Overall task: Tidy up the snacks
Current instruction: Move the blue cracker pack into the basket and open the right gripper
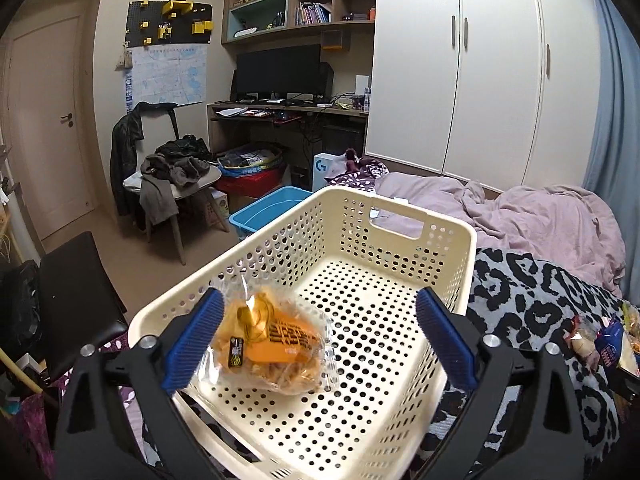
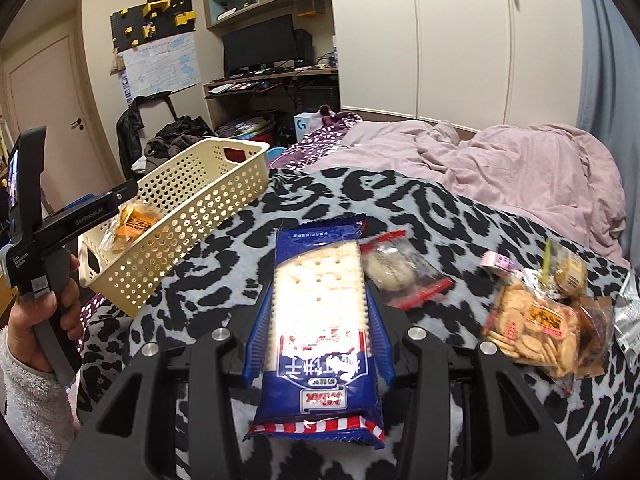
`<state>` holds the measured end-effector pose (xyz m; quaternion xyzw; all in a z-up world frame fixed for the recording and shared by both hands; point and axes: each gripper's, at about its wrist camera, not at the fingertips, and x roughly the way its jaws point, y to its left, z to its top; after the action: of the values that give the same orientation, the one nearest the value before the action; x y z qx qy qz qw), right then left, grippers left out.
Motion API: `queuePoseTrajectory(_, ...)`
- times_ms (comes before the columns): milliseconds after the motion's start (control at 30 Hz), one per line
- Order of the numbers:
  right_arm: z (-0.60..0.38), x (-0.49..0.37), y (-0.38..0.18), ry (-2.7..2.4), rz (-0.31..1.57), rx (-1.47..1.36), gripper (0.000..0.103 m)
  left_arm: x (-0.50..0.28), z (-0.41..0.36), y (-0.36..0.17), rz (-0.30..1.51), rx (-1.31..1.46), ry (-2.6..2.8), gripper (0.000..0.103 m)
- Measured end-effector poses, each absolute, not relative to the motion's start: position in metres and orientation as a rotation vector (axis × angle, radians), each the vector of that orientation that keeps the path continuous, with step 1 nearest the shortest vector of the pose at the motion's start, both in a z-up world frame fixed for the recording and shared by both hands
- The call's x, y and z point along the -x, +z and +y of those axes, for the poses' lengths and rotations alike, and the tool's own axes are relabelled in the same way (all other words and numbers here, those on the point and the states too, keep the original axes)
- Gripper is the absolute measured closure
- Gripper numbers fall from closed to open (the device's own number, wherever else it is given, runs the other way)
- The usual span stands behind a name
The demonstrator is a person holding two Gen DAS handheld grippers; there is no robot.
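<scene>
So far only one clear orange-labelled snack bag (image 1: 272, 344) lies in the cream perforated plastic basket (image 1: 440, 236) below the spread left hand-held gripper (image 1: 320, 340), while the right hand-held gripper (image 2: 320, 332) pinches a blue cracker packet (image 2: 320, 320), leaving several packets (image 2: 536, 320) on the bed to its right.

We see even, dim indoor light and fisheye bending with dark corners. Glare washes out the cracker packet (image 2: 320, 320); the red-edged snack bag (image 2: 400, 272) beside it is motion-blurred.
</scene>
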<state>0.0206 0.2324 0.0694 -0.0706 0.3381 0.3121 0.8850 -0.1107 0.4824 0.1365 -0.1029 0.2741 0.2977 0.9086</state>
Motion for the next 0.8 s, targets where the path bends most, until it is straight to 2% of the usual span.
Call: queuePoseTrajectory(800,0.370,-0.034,0.114,0.912,0.616,0.162,0.059,0.130,0.505,0.130,0.571,0.265,0.671,0.002)
